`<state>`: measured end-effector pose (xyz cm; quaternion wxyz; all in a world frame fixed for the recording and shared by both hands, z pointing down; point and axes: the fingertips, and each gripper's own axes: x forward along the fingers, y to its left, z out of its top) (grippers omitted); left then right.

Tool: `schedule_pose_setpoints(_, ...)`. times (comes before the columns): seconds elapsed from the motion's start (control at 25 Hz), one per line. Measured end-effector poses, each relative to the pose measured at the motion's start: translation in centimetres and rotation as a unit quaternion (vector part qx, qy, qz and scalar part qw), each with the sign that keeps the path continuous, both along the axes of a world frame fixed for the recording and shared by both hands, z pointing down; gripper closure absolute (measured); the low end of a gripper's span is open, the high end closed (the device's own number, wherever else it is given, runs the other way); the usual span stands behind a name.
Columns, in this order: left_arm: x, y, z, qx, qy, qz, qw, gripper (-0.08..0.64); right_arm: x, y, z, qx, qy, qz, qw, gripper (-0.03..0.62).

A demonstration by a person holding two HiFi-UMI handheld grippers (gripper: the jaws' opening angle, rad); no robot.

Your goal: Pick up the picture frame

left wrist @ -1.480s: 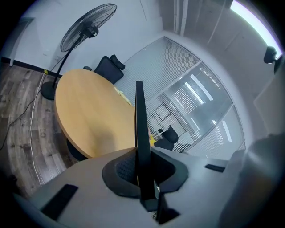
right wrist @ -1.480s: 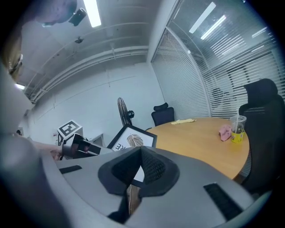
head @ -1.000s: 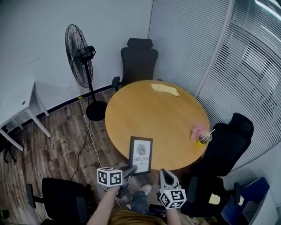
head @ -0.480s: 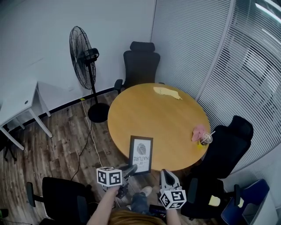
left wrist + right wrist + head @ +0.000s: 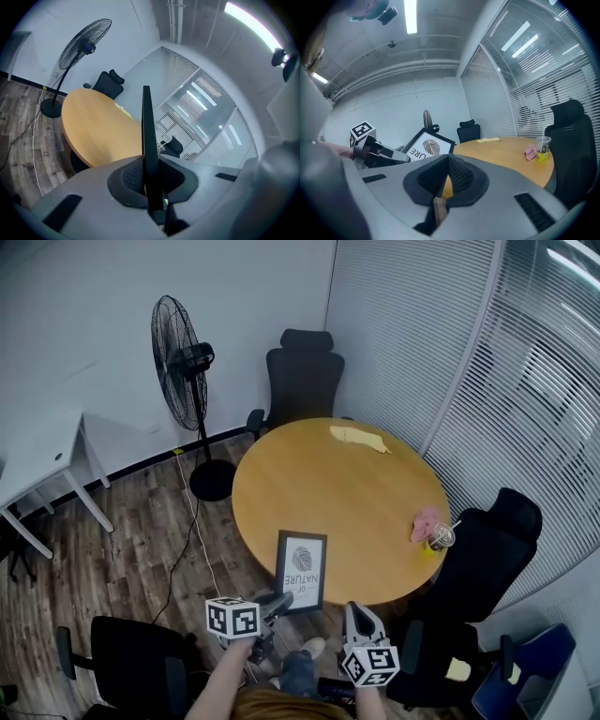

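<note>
The picture frame (image 5: 300,571) is black with a white print of a fingerprint-like pattern and lettering. It stands upright over the near edge of the round wooden table (image 5: 328,493). My left gripper (image 5: 281,602) is shut on its lower left edge. In the left gripper view the frame (image 5: 146,126) shows edge-on as a thin black strip clamped between the pads of the left gripper (image 5: 149,180). My right gripper (image 5: 354,611) hangs just right of the frame, apart from it, jaws shut with nothing between them. The right gripper view shows the frame (image 5: 427,146) to the left of the right gripper (image 5: 447,161).
A plastic cup with a straw (image 5: 438,536) and a pink cloth (image 5: 424,517) sit at the table's right edge, and a yellow cloth (image 5: 356,437) lies at the far side. Black office chairs (image 5: 302,376) ring the table. A standing fan (image 5: 183,362) is at the left, and glass walls with blinds are behind.
The head view has drifted slightly. The frame and both grippers keep their places.
</note>
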<state>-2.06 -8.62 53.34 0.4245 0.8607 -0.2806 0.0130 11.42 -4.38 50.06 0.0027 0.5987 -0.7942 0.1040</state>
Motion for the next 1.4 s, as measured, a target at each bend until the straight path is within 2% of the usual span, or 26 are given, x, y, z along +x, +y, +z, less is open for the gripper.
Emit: schedule_pose_setpoints(1.4, -0.81, -0.39, 0.12, -0.002, 0.011, -0.013, 0.9998, 0.502, -0.43, -0.02, 0.23, -0.003, 0.008, -0.009, 1.000, 0.580)
